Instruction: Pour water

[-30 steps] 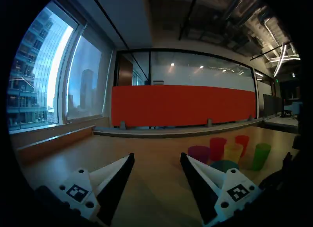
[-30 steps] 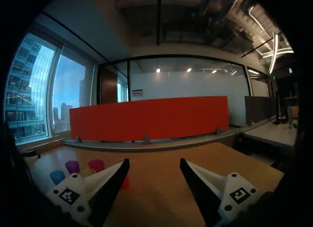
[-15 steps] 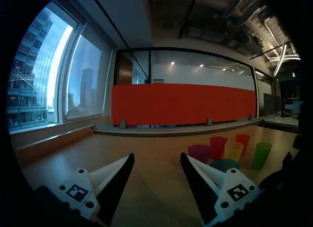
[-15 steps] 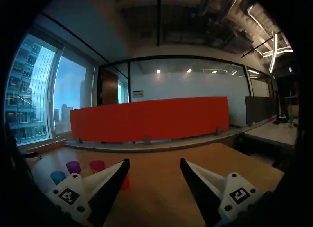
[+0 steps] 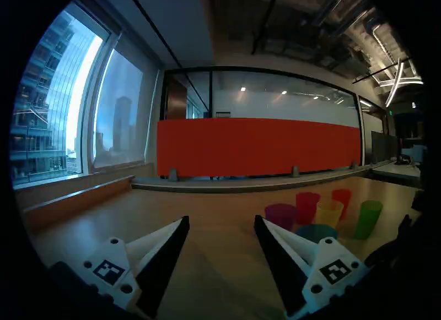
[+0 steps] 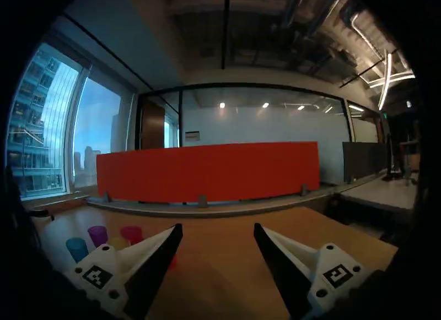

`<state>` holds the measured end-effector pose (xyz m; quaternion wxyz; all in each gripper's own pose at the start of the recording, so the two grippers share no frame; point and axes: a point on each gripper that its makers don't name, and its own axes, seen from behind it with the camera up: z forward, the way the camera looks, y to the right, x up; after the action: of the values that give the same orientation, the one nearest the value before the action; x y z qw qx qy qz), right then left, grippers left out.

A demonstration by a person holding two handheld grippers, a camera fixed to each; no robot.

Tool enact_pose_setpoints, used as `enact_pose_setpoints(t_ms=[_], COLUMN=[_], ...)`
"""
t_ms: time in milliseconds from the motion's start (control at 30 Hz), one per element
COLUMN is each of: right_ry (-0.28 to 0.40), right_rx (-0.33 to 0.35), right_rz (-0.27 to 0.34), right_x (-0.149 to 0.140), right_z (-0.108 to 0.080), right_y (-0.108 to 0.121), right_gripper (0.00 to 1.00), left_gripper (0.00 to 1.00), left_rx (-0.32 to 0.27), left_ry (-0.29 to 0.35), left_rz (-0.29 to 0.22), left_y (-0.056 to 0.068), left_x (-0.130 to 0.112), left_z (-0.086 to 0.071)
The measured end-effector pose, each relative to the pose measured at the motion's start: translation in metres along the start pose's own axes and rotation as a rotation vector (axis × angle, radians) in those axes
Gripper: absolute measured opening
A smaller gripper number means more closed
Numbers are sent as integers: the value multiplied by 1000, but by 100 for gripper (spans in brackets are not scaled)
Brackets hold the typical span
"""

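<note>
Cups [image 5: 329,212], six, clustered on one wooden table [image 5: 218,212]

Office, red desk divider [image 5: 258,147], glass-walled room [image 6: 264,124], high-rise window [image 5: 55,116]

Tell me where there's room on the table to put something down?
The table is bare between the window ledge and the cups, up to the red divider. In the right gripper view it is also bare ahead of the right gripper. The cups are the crowded spot.
</note>
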<state>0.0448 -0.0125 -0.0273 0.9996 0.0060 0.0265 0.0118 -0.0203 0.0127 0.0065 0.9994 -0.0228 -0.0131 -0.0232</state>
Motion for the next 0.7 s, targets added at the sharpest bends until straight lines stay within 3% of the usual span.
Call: enact_pose_setpoints(t_ms=[700], right_ry=[25], right_rx=[-6], right_rz=[-42], right_x=[-34], right_z=[14], right_y=[-11], right_gripper=[100], left_gripper=[87], left_rx=[0], left_ry=[0], left_rz=[0], left_y=[1], left_x=[0], left_z=[1])
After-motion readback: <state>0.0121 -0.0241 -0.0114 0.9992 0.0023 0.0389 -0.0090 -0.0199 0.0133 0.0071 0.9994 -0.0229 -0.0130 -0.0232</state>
